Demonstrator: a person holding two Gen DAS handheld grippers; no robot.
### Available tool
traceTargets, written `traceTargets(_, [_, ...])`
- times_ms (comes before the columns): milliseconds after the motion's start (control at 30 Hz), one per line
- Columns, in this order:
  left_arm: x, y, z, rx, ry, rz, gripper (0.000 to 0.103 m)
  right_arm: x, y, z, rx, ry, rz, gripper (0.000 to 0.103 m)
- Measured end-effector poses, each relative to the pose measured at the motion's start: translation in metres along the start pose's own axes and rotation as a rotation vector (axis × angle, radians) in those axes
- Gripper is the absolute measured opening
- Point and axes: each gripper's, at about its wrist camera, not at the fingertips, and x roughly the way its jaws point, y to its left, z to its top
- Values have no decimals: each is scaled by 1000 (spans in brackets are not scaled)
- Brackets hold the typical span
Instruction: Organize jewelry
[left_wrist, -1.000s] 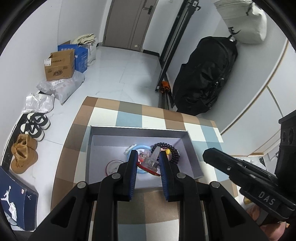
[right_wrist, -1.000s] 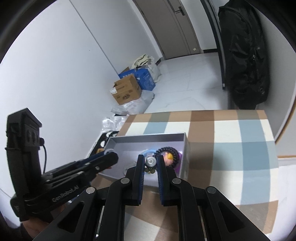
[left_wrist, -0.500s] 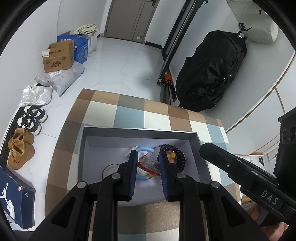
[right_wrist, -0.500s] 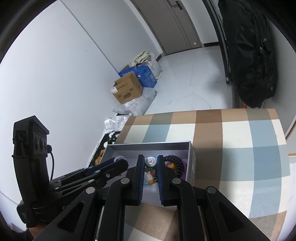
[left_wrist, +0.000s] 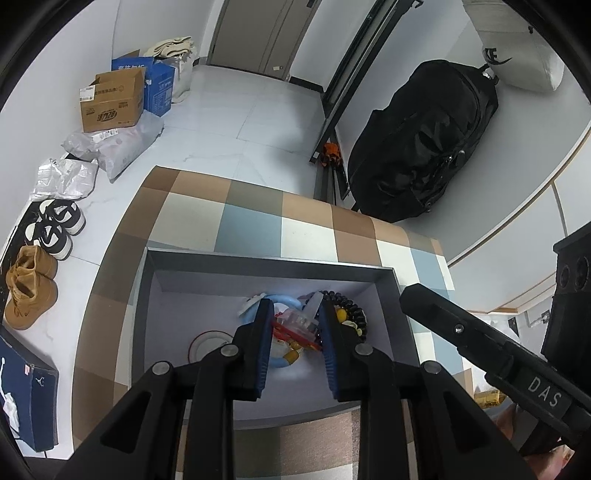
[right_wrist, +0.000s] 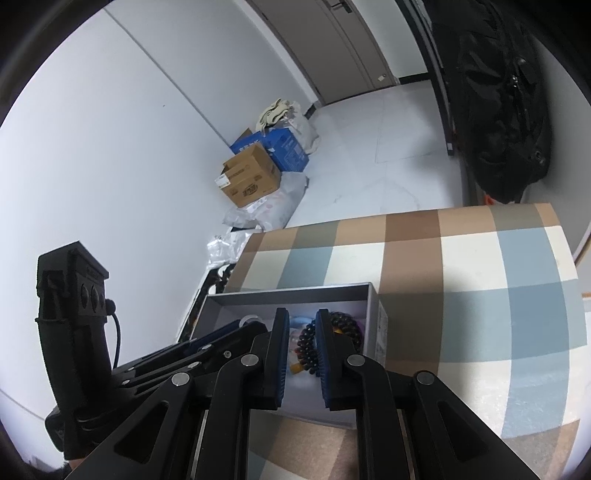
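Note:
An open grey box (left_wrist: 258, 256) stands on the checked tablecloth (left_wrist: 251, 221). In it lie a black bead bracelet (left_wrist: 355, 314), a pale blue ring (left_wrist: 282, 363) and a white disc with a red rim (left_wrist: 207, 343). My left gripper (left_wrist: 294, 303) hangs over the box, its jaws opening, with a clear and red ornament (left_wrist: 297, 325) still spanning the blue pads. My right gripper (right_wrist: 301, 312) is just above the box (right_wrist: 288, 291). Its jaws are opening and nothing is between them; the bead bracelet (right_wrist: 310, 343) shows below the gap. Each gripper also appears in the other's view.
The table's far half (right_wrist: 443, 258) is bare cloth. On the floor beyond are a cardboard carton (left_wrist: 110, 103), shoes (left_wrist: 55, 225), plastic bags (left_wrist: 118, 147), a black bag (left_wrist: 417, 147) by the wall and a dark blue shoebox (left_wrist: 26, 398).
Both grippers have come down closer over the box. The small silvery piece that sat between the right jaws is gone from them. Both jaw gaps are slightly wider.

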Motion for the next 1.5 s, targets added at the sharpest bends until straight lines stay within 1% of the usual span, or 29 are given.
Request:
traceTargets(33, [0,0,1,0,9,6,24,-1,-1,0,3,-3,0,15])
traceTargets(100, [0,0,1,-5,12,15,45,-4,-2,1,8,-14,-6,16])
traceTargets(133, [-2,0,1,-6,1,15,49,-5,-2,1,9,-19,-9,20])
traceTargets(167, [-3,-1,0,-5,-7,15,55,-6,-2,1,11,-24,-14,30])
traceTargets(200, [-5,-2,0,1,-15,19,59,-7,-4,1,15,-29,-20,36])
traceTargets(233, [-6,-3,0,10,-19,28,60,-9,-5,1,23,-38,-25,45])
traceTargets(267, [-8,-5,1,19,-26,38,60,-11,-7,1,30,-47,-24,51])
traceTargets(367, [-11,-6,-1,30,-35,63,62,-17,-10,2,39,-65,-32,61])
traceTargets(400, [-12,-5,-1,31,-37,68,63,-18,-10,2,40,-68,-32,62])
traceTargets(467, [-13,-4,-2,27,-43,83,63,-21,-11,2,40,-75,-36,71])
traceTargets(533, [-15,-5,-3,29,-52,95,64,-23,-9,1,32,-83,-41,72])
traceTargets(633, [-22,-7,-4,46,-88,124,65,-27,-8,-1,15,-92,-46,76])
traceTargets(700, [-27,-9,-5,56,-107,139,72,-30,-5,-3,0,-100,-51,78])
traceTargets(800, [-37,-11,-8,67,-156,154,79,-34,-1,-7,-23,-110,-56,81])
traceTargets(1033, [-51,-15,-13,95,-228,181,81,-46,9,-18,-89,-138,-72,87])
traceTargets(1133, [-59,-16,-18,104,-260,182,82,-52,14,-24,-121,-157,-83,92])
traceTargets(1300, [-73,-18,-29,115,-313,188,92,-66,22,-34,-162,-200,-83,99])
traceTargets(1400, [-79,-17,-37,114,-333,187,94,-71,25,-40,-174,-217,-83,103])
traceTargets(1500, [-80,-12,-46,98,-338,200,95,-77,26,-49,-182,-233,-84,103])
